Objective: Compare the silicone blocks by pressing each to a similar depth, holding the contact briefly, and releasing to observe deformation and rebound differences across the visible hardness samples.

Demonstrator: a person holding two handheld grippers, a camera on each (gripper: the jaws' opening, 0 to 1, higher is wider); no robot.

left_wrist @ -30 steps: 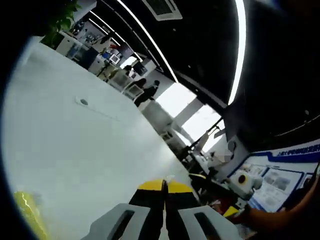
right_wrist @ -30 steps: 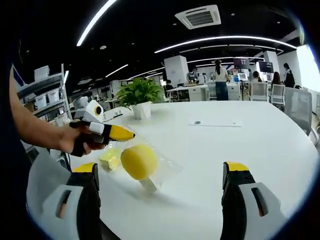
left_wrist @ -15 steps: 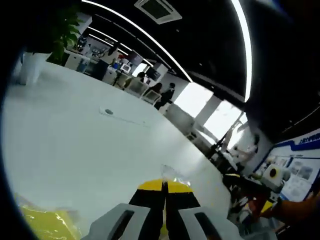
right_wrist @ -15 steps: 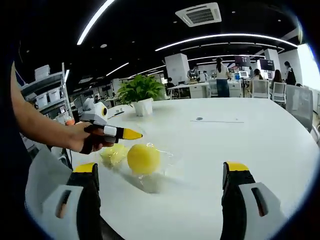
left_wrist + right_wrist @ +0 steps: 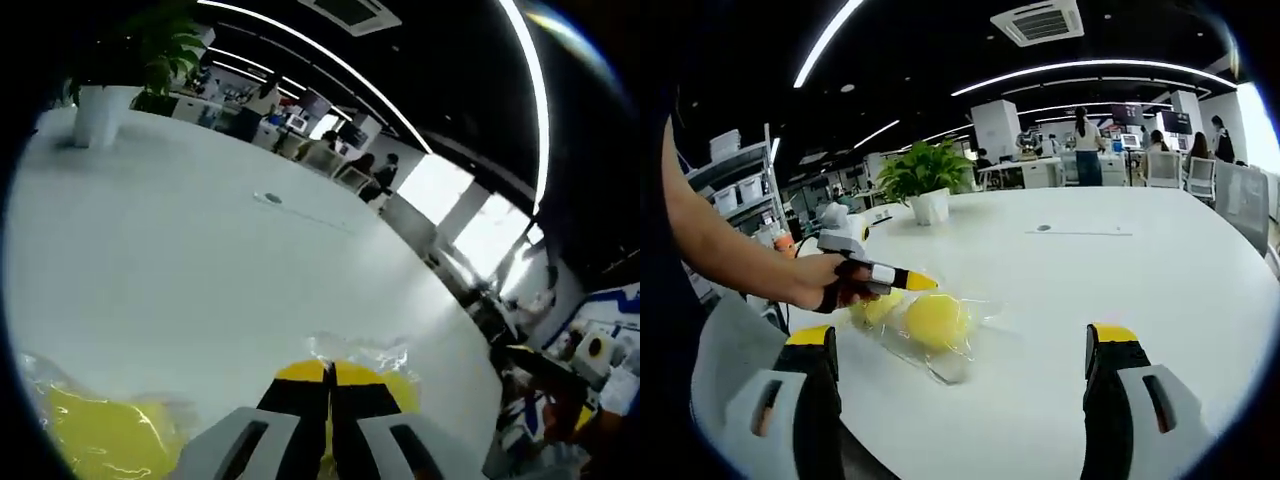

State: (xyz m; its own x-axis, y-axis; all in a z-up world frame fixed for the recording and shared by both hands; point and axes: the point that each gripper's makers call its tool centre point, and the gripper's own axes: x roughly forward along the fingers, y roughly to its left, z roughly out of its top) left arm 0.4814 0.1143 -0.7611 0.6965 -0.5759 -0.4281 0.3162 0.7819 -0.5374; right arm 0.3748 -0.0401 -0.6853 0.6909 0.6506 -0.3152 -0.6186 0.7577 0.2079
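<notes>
Left gripper (image 5: 910, 281), jaws pressed together, touches the round yellow silicone block (image 5: 936, 320) in clear plastic wrap; right gripper (image 5: 960, 345) hangs wide apart, nearer; its view alone shows the contact.

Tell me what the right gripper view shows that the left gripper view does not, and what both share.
Right gripper view: its own right gripper with jaws wide apart, and a hand bringing the left gripper, jaws together, down at the bagged yellow blocks.

Left gripper view: a blue poster at the far right.

Both: the white table, the potted plant, the yellow blocks in clear plastic, people at far desks.
</notes>
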